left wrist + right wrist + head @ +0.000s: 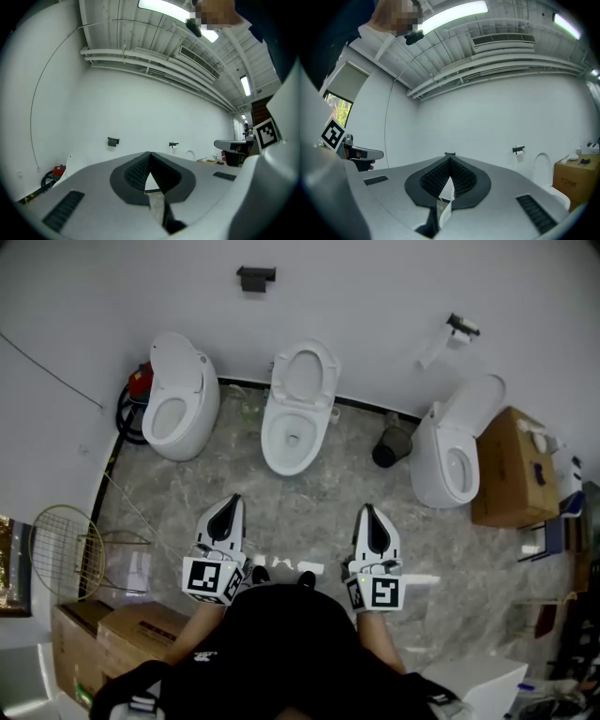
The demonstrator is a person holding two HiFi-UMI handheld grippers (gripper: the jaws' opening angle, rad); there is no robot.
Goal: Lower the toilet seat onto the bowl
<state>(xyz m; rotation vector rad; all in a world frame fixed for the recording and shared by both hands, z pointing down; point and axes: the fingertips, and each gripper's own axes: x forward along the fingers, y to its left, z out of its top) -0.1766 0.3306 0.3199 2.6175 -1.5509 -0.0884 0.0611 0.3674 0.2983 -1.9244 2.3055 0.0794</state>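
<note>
Three white toilets stand along the far wall in the head view. The middle toilet (294, 432) has its ring seat (305, 374) raised upright against the wall, above the open bowl. My left gripper (233, 500) and right gripper (367, 510) are held side by side over the marble floor, well short of that toilet and pointing toward it. Both are shut with nothing between their jaws. In the left gripper view the left gripper (150, 154) points at the bare wall. In the right gripper view so does the right gripper (450, 156).
The left toilet (178, 404) and the right toilet (455, 451) have raised lids. A dark bin (392, 447) stands between the middle and right toilets. A cardboard box (511, 470) is at the right; a racket (66, 542) and more boxes (103, 634) are at the left.
</note>
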